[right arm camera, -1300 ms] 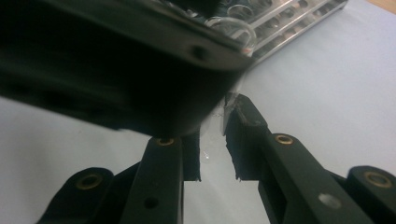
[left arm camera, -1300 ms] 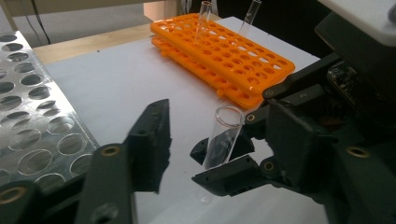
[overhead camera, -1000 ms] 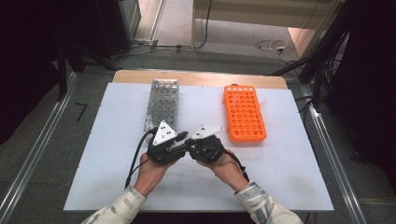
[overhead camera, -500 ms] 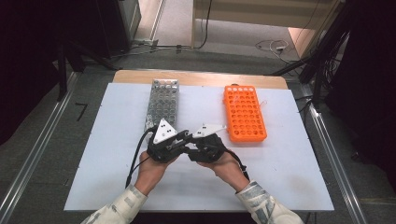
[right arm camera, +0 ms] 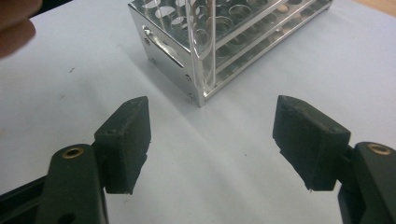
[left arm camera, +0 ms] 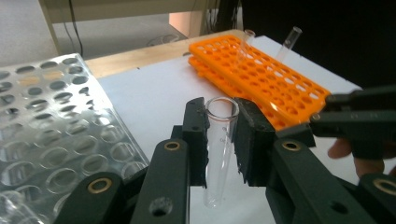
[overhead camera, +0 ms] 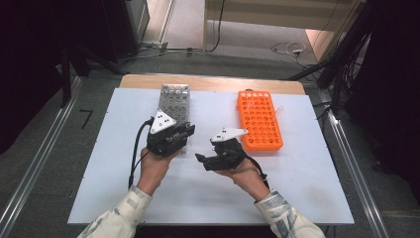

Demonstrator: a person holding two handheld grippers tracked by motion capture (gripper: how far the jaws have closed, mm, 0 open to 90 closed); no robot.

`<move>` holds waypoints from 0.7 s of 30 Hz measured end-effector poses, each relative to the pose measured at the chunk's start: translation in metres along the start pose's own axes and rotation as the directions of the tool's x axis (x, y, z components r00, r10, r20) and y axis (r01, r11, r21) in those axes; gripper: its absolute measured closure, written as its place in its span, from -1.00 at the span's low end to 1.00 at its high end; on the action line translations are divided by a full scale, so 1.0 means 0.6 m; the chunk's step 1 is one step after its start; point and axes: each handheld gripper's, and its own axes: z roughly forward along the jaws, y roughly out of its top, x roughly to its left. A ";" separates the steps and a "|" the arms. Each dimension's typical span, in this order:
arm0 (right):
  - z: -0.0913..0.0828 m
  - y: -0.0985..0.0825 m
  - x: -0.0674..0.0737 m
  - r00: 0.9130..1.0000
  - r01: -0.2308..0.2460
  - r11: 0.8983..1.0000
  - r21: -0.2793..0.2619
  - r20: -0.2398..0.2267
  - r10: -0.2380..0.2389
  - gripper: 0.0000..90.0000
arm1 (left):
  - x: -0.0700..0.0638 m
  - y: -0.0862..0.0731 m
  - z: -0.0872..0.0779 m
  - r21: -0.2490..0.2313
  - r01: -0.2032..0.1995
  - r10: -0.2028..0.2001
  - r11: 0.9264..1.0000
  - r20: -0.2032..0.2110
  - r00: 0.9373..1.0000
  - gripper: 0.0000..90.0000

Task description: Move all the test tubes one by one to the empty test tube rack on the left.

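Clamped between the pads of the left gripper (left arm camera: pixel 219 144) is a clear tube (left arm camera: pixel 219 149), held nearly upright with its open mouth just above the jaw tips and its rounded bottom hanging free over the white table (overhead camera: pixel 307 168). From the high view this gripper (overhead camera: pixel 185 134) is seen just before the near end of the metal rack (overhead camera: pixel 173 99). Well parted and with nothing between them are the jaws of the right gripper (right arm camera: pixel 212 140), which have just been opening; it is seen in the high view (overhead camera: pixel 202 159) just right of the left one, near the orange rack (overhead camera: pixel 258 119). Two more tubes (left arm camera: pixel 245 39) are seen standing in the orange rack's far end.
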 end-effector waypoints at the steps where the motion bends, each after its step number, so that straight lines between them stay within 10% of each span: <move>1: 0.000 0.000 -0.001 1.000 -0.001 1.000 -0.001 0.002 0.001 -0.41 | 0.003 0.004 -0.002 -0.006 0.002 -0.002 1.000 -0.006 1.000 0.67; 21: -0.005 -0.001 -0.008 1.000 -0.008 1.000 -0.009 0.018 0.009 -0.40 | 0.070 0.034 -0.019 -0.043 0.031 -0.037 0.999 -0.149 0.988 0.67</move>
